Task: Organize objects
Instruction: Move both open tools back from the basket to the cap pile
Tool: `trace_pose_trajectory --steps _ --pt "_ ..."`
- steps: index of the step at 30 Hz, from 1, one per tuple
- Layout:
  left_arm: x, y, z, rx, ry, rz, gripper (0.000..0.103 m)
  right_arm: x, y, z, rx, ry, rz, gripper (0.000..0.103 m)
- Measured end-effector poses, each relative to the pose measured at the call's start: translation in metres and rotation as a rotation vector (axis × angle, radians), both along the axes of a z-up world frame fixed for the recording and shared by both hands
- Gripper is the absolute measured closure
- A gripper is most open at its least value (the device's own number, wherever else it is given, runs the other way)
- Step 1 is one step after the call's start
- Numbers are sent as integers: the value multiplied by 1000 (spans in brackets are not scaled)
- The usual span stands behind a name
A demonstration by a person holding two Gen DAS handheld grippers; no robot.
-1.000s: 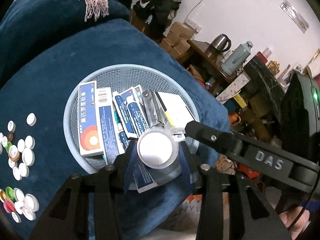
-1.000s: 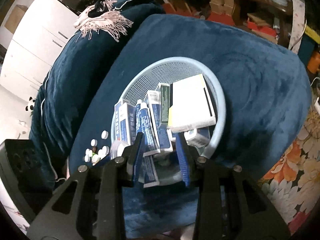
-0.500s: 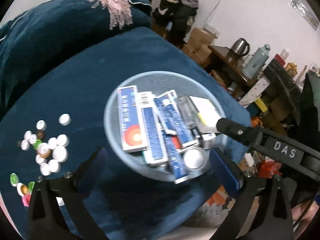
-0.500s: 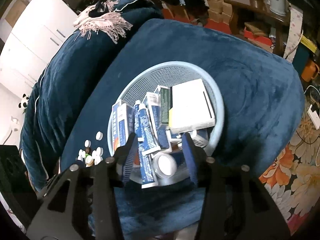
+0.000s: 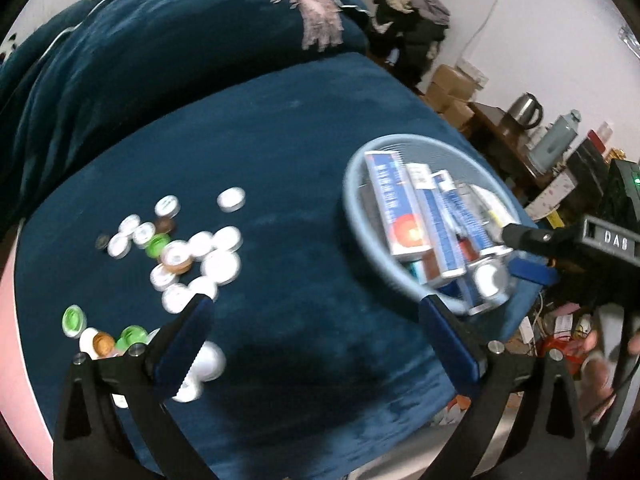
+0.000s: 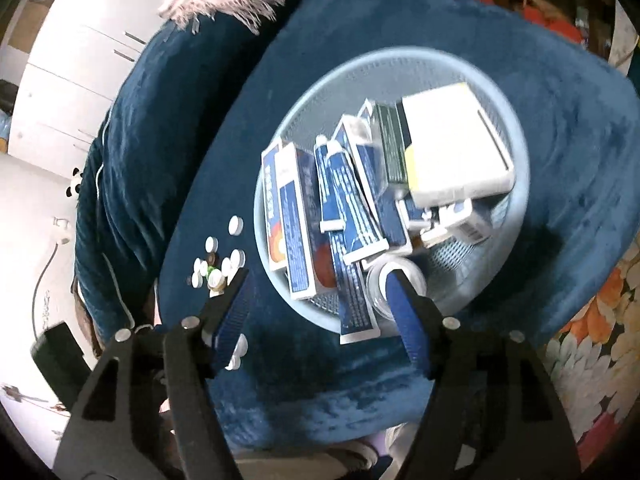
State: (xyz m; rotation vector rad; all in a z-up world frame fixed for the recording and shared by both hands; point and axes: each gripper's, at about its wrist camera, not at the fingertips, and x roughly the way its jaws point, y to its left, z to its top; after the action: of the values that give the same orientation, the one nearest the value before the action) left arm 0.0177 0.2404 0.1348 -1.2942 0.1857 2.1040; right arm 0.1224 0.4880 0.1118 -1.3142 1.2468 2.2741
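Observation:
A pale blue mesh basket [image 5: 356, 240] [image 6: 516, 136] sits on a dark blue velvet cushion and holds blue medicine boxes, tubes, a white box [image 6: 452, 144] and a small white-lidded jar [image 5: 486, 280] [image 6: 394, 276]. A cluster of small round tins and jars [image 5: 188, 256] [image 6: 218, 264] lies on the cushion left of the basket. My left gripper [image 5: 316, 312] is open and empty above the cushion between the cluster and the basket. My right gripper [image 6: 320, 288] is open and empty over the basket's near-left rim.
A second blue cushion with a pink fringed cloth [image 5: 312, 24] rises behind. A floral floor [image 6: 592, 344] lies right of the cushion. A cluttered side table with a kettle [image 5: 526, 110] and flask stands at the far right. White cabinets [image 6: 76, 68] are at the left.
My left gripper opened, left the white-lidded jar in the basket, and swung left toward the cluster of tins. My right gripper opened wider and moved closer over the basket.

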Motion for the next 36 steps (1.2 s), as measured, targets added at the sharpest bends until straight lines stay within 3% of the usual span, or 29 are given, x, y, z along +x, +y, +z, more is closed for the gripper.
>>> trace_pose_trajectory --steps 5,8,15,20,24,26,29,33,36 --pt "-15 -30 -12 -2 -38 68 1 -9 5 -21 -52 -85 -5 33" --pt "-20 -40 -15 4 -41 95 1 -10 8 -27 4 -157 -31 33" --pt "-23 -47 -22 10 -54 108 1 -10 0 -19 55 -149 -30 33" --pt "-19 -45 -25 6 -62 95 1 -23 -5 -40 -26 -197 31 34" --pt "-16 -42 -25 8 -58 80 1 -24 -4 -40 3 -209 17 34" --pt "-16 -40 -24 12 -59 76 1 -19 -4 -31 81 -218 -16 34" --pt "-13 -36 -25 18 -64 65 1 -11 -1 -24 106 -190 -58 34" --pt "-7 -27 -24 20 -62 40 1 -11 -2 -25 -21 -84 -31 34" --pt "-5 -24 -25 21 -63 28 1 -16 -10 -25 -59 -33 11 34"
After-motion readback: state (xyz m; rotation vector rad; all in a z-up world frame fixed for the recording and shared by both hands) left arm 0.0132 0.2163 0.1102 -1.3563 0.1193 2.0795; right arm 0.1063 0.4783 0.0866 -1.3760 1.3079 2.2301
